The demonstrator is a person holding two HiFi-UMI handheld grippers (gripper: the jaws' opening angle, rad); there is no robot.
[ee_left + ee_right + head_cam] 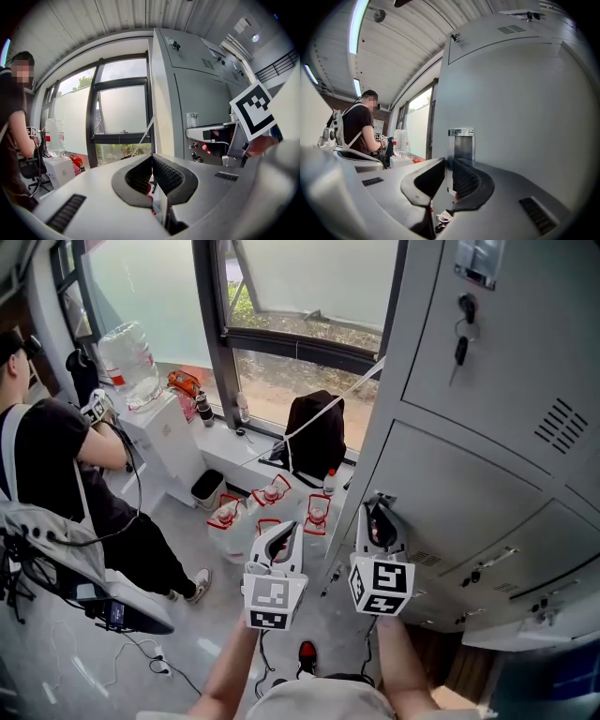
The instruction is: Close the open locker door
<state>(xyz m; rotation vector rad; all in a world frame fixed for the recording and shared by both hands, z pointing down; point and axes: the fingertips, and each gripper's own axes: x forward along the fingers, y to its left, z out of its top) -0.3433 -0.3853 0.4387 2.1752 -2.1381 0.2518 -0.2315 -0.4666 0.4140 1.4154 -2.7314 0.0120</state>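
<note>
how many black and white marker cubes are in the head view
2. One black-and-white square-marker cube sits on the left tool, low centre; the other on the right tool, beside the grey metal locker. None looks hidden.

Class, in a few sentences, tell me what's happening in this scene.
A person stands at a bank of grey lockers with a gripper in each hand. The right gripper has its jaws close on either side of the metal latch tab at the edge of a locker door; whether they pinch it cannot be told. The left gripper hangs beside it, shut and empty.
</note>
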